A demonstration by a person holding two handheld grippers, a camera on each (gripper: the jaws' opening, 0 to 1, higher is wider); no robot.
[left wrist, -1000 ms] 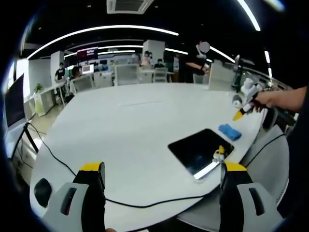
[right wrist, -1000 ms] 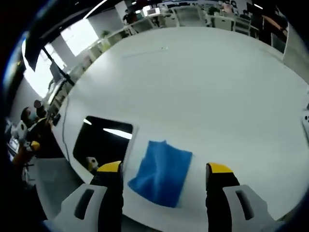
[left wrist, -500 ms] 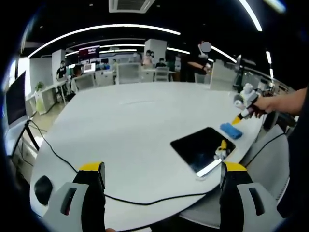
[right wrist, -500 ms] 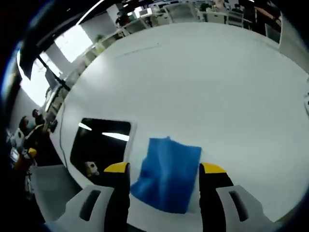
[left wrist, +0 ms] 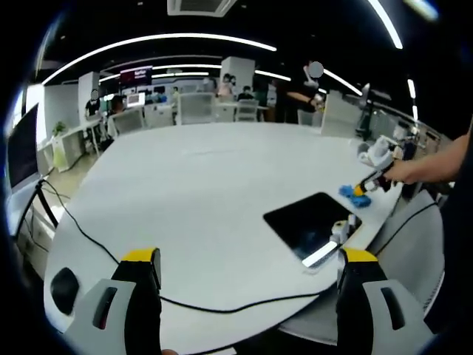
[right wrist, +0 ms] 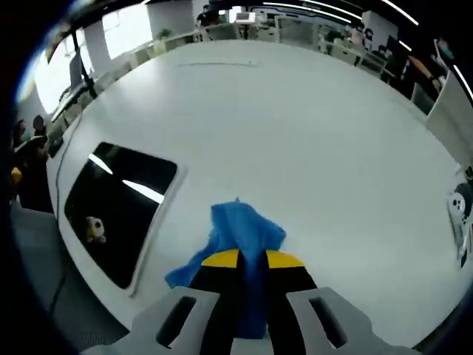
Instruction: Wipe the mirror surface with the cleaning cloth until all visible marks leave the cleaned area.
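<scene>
Right gripper pinches the blue cloth near the table edge, beside the mirror, ready for wiping. Left gripper hangs back, jaws spread and empty.

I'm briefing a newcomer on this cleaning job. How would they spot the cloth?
On the big white table, look just right of the dark rectangular mirror. The cloth is bunched, pinched between the right gripper fingers, and the only bright blue thing there.

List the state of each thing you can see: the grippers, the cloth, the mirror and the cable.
Right gripper: shut on the cloth.
Left gripper: open, holding nothing.
Cloth: bunched up, pinched between the jaws, on the table beside the mirror.
Mirror: flat on the table, not yet wiped.
Cable: lying loose across the table.
</scene>
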